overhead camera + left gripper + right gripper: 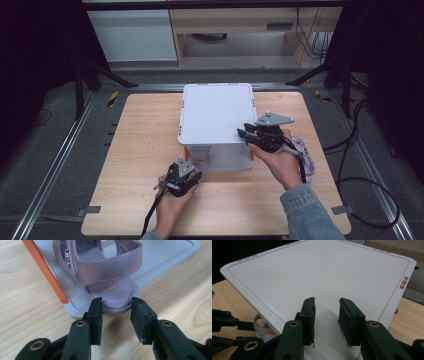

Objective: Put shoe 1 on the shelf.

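My left tool (pixel 117 305) lies low on the desk (pixel 145 150), its jaws apart around the toe of the pink sandal (pixel 110 277) on the bottom shelf (pixel 160 262). My right tool (pixel 327 312) hovers over the white rack (pixel 216 112), jaws apart, holding nothing.

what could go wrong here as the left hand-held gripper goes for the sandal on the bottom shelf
1. The left hand-held gripper flanks only the rounded toe edge of the pink sandal; such a shallow bite could slip off the sole.
2. The orange post stands close beside the sandal, so the strap may snag on it if dragged out sideways.
3. The right hand-held gripper hangs open above the white rack, so nothing steadies it.
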Demonstrator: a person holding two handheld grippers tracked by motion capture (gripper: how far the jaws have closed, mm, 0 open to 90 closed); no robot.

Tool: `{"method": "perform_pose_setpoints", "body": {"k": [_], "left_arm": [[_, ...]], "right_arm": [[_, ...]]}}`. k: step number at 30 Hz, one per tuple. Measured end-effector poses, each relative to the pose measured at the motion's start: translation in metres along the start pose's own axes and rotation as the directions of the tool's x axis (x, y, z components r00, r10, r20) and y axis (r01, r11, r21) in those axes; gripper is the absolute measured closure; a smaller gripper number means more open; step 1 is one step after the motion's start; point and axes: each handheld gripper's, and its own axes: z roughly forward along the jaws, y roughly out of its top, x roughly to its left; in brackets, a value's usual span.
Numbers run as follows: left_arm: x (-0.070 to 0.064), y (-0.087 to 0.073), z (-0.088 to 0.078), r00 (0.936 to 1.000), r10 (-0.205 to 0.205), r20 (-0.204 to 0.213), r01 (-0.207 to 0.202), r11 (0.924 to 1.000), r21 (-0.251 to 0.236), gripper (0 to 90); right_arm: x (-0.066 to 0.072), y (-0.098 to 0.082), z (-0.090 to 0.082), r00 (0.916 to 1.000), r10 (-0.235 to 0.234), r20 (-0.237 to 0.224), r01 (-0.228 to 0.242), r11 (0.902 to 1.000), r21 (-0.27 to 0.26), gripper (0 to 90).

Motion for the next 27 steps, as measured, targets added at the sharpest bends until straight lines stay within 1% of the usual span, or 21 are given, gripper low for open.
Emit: {"method": "perform_pose_setpoints", "body": {"k": [3, 6, 7, 8, 10, 11, 12, 13, 14, 15, 17, 18, 23, 27], "left_arm": [[0.002, 0.001, 0.001, 0.9999, -0.01, -0.002, 0.01, 0.9999, -0.009, 64.4], [0.002, 0.004, 0.001, 0.9999, -0.015, -0.007, 0.015, 0.9998, -0.013, 70.5], [0.002, 0.004, 0.001, 0.9999, -0.015, -0.007, 0.015, 0.9998, -0.013, 74.3], [0.001, 0.005, -0.002, 0.9998, -0.01, -0.017, 0.01, 0.9991, -0.041, 82.5], [0.0, 0.006, -0.004, 0.9999, -0.01, -0.001, 0.01, 0.999, -0.043, 85.2], [-0.003, 0.005, -0.005, 1.0, 0.001, 0.007, -0.001, 0.9993, -0.036, 86.3], [-0.005, 0.005, -0.006, 0.9998, 0.01, 0.015, -0.009, 0.9995, -0.029, 87.2], [-0.005, 0.005, -0.006, 0.9998, 0.01, 0.015, -0.009, 0.9995, -0.029, 87.8], [-0.008, 0.003, -0.006, 0.9994, 0.016, 0.029, -0.016, 0.9997, -0.017, 88.4], [-0.009, 0.003, -0.006, 0.9993, 0.021, 0.031, -0.02, 0.9997, -0.011, 88.8], [-0.009, 0.003, -0.005, 0.9993, 0.026, 0.027, -0.026, 0.9997, -0.004, 89.0], [-0.009, 0.004, -0.002, 0.9992, 0.032, 0.023, -0.032, 0.9995, 0.008, 88.9], [-0.005, 0.008, 0.005, 0.9994, 0.031, 0.019, -0.031, 0.9994, 0.016, 89.4], [-0.005, 0.016, 0.013, 0.9987, 0.051, 0.003, -0.051, 0.9983, 0.026, 89.3]], "right_arm": [[0.0, 0.0, 0.0, 1.0, -0.001, 0.001, 0.001, 1.0, -0.001, 65.3], [0.0, 0.0, 0.0, 1.0, 0.0, -0.001, 0.0, 1.0, -0.001, 65.3], [0.0, 0.0, 0.0, 1.0, 0.0, -0.001, 0.0, 1.0, -0.001, 65.3], [-0.001, 0.0, 0.0, 1.0, 0.0, -0.001, 0.0, 1.0, -0.001, 65.3], [-0.001, 0.0, 0.0, 1.0, -0.001, -0.002, 0.001, 1.0, -0.001, 65.3], [-0.001, 0.0, 0.0, 1.0, 0.0, -0.002, 0.0, 1.0, -0.001, 65.3], [-0.001, 0.0, 0.0, 1.0, 0.0, -0.003, 0.0, 1.0, -0.001, 65.3], [-0.001, 0.0, 0.0, 1.0, 0.0, -0.003, 0.0, 1.0, -0.001, 65.2], [-0.001, 0.0, 0.0, 1.0, 0.0, -0.003, 0.0, 1.0, -0.001, 65.3], [-0.001, 0.0, 0.0, 1.0, 0.0, -0.003, 0.0, 1.0, -0.001, 65.3], [-0.001, 0.0, 0.0, 1.0, 0.0, -0.003, 0.0, 1.0, 0.0, 65.3], [-0.001, 0.0, 0.0, 1.0, 0.0, -0.003, 0.0, 1.0, -0.001, 65.3], [-0.001, 0.0, 0.0, 1.0, 0.0, -0.003, 0.0, 1.0, -0.001, 65.3], [-0.001, 0.0, 0.0, 1.0, 0.0, -0.007, 0.0, 1.0, -0.002, 65.2]]}}
